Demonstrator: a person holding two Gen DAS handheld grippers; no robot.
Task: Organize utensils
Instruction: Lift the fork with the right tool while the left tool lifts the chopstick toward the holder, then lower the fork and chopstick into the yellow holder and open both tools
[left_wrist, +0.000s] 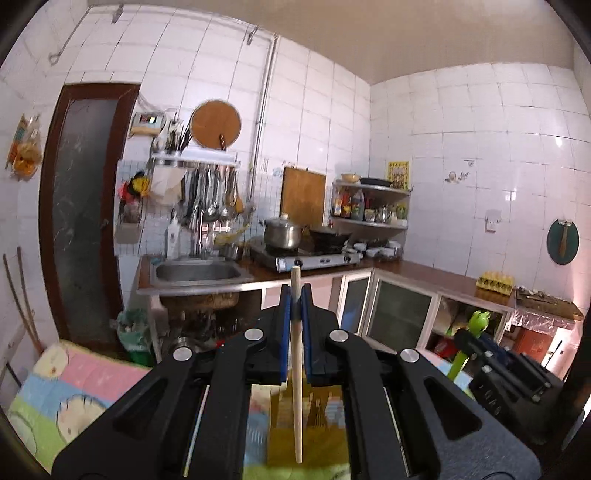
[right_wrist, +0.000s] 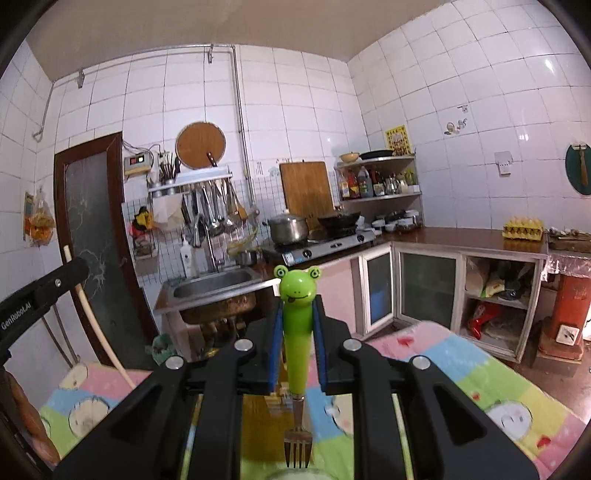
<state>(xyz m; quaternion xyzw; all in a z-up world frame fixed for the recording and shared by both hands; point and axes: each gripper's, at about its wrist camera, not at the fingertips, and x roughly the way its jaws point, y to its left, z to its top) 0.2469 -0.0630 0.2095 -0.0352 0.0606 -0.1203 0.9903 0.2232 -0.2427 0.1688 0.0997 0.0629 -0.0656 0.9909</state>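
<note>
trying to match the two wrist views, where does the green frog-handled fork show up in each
Left wrist view: the green frog-handled fork is at the right edge, lower half, only its frog head and handle showing by the right gripper.
Right wrist view: centre, upright between the blue fingers, tines down.
Shared landmark: the steel sink.

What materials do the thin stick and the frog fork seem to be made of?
Stick: probably bare wood or bamboo, pale, matte. Frog fork: handle looks like glossy green plastic with a moulded face; its tines shine grey like metal.
</note>
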